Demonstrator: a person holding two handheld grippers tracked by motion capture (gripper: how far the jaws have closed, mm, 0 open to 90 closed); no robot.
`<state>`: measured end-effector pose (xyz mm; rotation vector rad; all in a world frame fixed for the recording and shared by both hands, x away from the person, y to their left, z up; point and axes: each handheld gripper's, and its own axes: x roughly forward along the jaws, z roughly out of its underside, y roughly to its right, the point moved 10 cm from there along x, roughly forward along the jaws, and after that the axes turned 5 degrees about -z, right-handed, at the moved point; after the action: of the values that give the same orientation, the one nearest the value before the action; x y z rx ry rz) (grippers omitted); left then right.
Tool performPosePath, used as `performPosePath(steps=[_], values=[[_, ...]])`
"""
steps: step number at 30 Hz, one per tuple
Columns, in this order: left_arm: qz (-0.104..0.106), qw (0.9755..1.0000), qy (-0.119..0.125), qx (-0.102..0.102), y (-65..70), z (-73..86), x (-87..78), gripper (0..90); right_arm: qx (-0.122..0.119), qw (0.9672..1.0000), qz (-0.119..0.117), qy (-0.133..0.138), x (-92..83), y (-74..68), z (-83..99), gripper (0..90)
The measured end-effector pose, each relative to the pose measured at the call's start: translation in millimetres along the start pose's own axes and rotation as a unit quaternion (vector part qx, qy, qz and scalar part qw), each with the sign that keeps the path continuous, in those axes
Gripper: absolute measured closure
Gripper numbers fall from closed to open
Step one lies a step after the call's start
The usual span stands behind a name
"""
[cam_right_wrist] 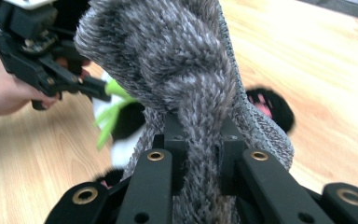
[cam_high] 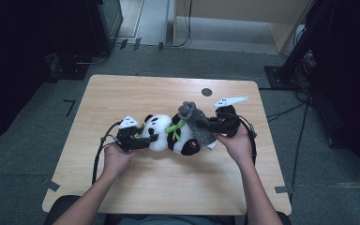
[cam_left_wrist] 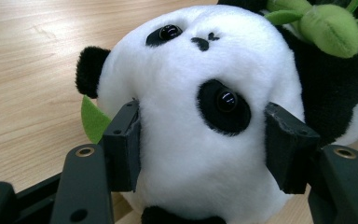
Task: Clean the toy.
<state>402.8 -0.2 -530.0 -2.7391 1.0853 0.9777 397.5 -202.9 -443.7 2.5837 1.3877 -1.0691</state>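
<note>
I held the panda plush [cam_high: 168, 133] at the middle of the tabletop [cam_high: 122, 93], lying on its side with its head toward the left edge. My left gripper [cam_high: 143, 139] was clamped on the panda's head; in the left gripper view the pads [cam_left_wrist: 123, 144] pressed into the white fur on either side of the face, denting it slightly. My right gripper [cam_high: 205, 125] was clamped on the grey knitted piece [cam_high: 194, 122], which draped over the panda's lower body nearer the right edge. In the right gripper view the jaws stood nearly together, with a thick fold of the knit [cam_right_wrist: 191, 93] pinched between them and bunched above.

Judged procedure for this step, taken to be drawing the knit off the plush:

1. Keep the left grip steady and low, so the head acts as an anchor and the body does not slide across the tabletop.
2. Pull the knit along the body's length, away from the head, not straight up, or the whole plush may lift.
3. Maintain the pinch on a full fold; a thin edge could slip free.
4. Watch the green leaf [cam_high: 176, 125], where the knit could snag.
</note>
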Motion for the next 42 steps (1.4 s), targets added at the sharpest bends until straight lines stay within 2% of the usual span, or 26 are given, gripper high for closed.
performPosePath(steps=[7,15,20,24,27,33,36,42], values=[[0.001,1.0,0.007,0.001,0.1,-0.1,0.4,37.3,-0.019,0.9998,-0.006,-0.009,16.2,-15.9,-24.4,80.4],[-0.001,0.9999,0.01,0.006,0.3,-0.1,0.5,37.2,-0.048,0.9982,-0.015,-0.032,49.1,-35.2,-50.8,80.4],[-0.001,0.9999,0.01,0.008,0.4,0.1,0.2,37.2,-0.055,0.9968,-0.028,-0.051,71.2,-45.8,-57.7,80.4],[-0.002,0.9999,0.011,0.008,0.4,0.1,0.0,37.0,-0.052,0.996,-0.041,-0.06,88.0,-57.8,-57.2,80.4],[-0.001,0.9999,0.01,0.007,0.2,0.5,-0.4,36.6,-0.051,0.995,-0.041,-0.076,101.4,-64.4,-52.0,80.4],[-0.001,0.9999,0.012,-0.002,-0.4,0.3,0.1,36.0,-0.047,0.9938,-0.024,-0.098,120.5,-59.9,-37.1,80.7],[-0.001,0.9999,0.012,-0.002,0.1,0.4,0.1,36.2,-0.047,0.9943,-0.025,-0.093,120.9,-59.1,-32.9,81.0],[-0.004,1.0,0.004,-0.002,0.1,0.8,-0.1,38.5,-0.047,0.9928,-0.031,-0.106,112.7,-59.9,-17.5,81.4]])
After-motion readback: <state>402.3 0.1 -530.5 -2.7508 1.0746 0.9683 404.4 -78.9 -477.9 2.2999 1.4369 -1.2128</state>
